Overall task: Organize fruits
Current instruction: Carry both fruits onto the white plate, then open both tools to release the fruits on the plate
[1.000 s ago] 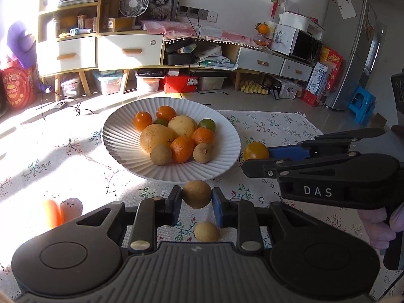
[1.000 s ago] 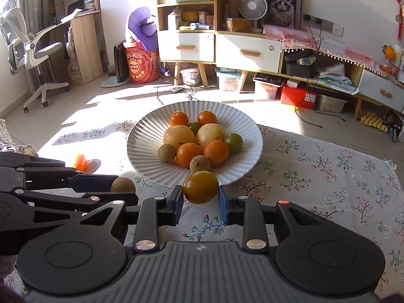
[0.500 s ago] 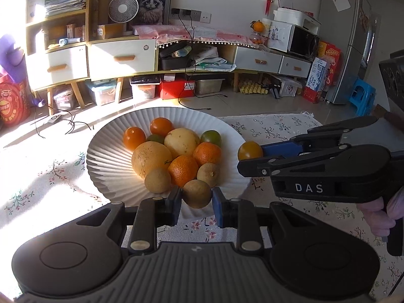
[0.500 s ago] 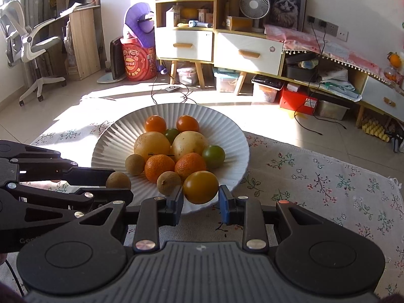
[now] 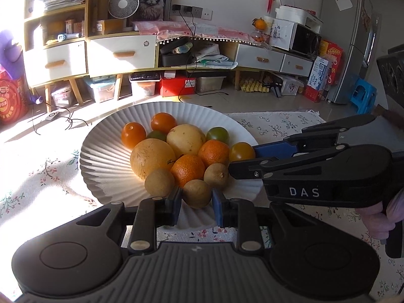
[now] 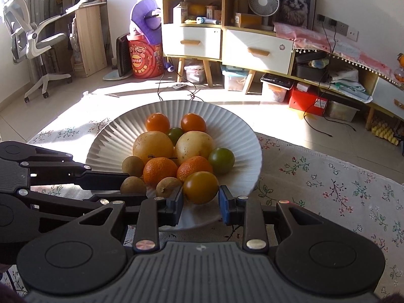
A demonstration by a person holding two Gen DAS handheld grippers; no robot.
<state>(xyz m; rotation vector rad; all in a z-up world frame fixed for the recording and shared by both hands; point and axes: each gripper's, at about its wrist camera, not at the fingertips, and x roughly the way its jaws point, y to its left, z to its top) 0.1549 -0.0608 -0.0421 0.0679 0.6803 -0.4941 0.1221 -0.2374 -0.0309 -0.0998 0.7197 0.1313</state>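
A white ribbed plate on the flowered cloth holds a pile of several fruits: oranges, yellow round fruits, tomatoes and small brown ones. My left gripper is shut on a small brown fruit just over the plate's near rim, beside the pile. My right gripper is shut on an orange-yellow tomato over the near rim too. In the left wrist view the right gripper comes in from the right with the tomato. The right wrist view shows the left gripper holding the brown fruit.
The flowered tablecloth stretches right of the plate. A hand grips the right tool's handle. Beyond the table lie a tiled floor, low cabinets, storage boxes, a fan and an office chair.
Both grippers have carried their fruits forward from above the cloth to over the plate's near rim. The grips have not changed.
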